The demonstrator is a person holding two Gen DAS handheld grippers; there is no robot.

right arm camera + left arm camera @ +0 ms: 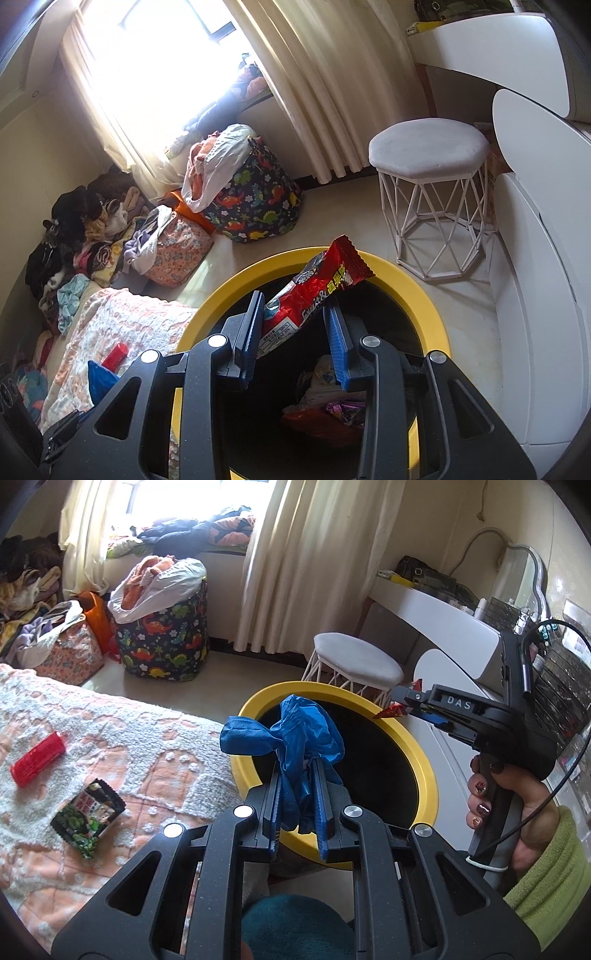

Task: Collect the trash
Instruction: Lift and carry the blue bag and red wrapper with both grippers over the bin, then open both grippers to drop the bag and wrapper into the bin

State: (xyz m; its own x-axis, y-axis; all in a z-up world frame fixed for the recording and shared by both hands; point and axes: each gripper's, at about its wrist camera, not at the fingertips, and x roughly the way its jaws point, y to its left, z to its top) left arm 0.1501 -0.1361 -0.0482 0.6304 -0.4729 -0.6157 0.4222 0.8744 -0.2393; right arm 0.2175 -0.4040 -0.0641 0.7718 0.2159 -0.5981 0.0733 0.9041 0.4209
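My left gripper (pixel 297 771) is shut on a crumpled blue glove (pixel 291 731) and holds it over the near rim of a yellow-rimmed black trash bin (pixel 424 760). My right gripper (pixel 295 306) is open over the same bin (pixel 417 284). A red snack wrapper (pixel 314 291) hangs between its fingers, leaning on the left finger, apart from the right one. In the left wrist view the right gripper (pixel 400 703) shows above the bin's far rim with the wrapper (pixel 393 710). Trash lies in the bin's bottom (pixel 332 410). A green snack packet (pixel 88 818) and a red plastic piece (pixel 37 753) lie on the bed.
The bed with a peach and white blanket (pixel 110 738) is left of the bin. A white stool (pixel 432 192) and a white dressing table (pixel 517 66) stand to the right. A dinosaur-print laundry bag (pixel 162 638), other bags and clothes lie by the curtained window.
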